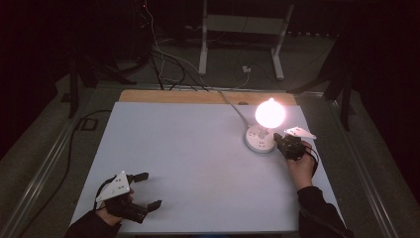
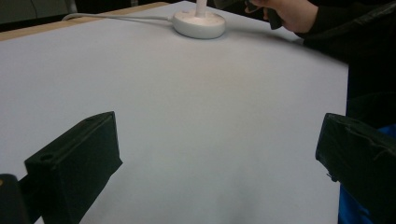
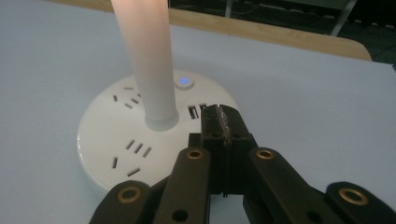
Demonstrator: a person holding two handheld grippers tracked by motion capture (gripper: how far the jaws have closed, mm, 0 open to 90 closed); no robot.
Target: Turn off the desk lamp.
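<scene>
high view: lit lamp [image 1: 270,114] stands far right on the bench [image 1: 198,163], right gripper [image 1: 278,139] at its base. left gripper view: left gripper [image 2: 219,149] gapes wide, empty. right gripper view: jaws pressed together, empty, tips over the base [image 3: 112,154].

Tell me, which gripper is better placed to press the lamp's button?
Probably the right gripper: its shut jaws sit over the round white lamp base, near the small blue-lit button. The left gripper rests far across the table.

A white lamp [image 1: 261,134] stands lit at the table's far right: round socket base, upright stem, glowing globe.
</scene>
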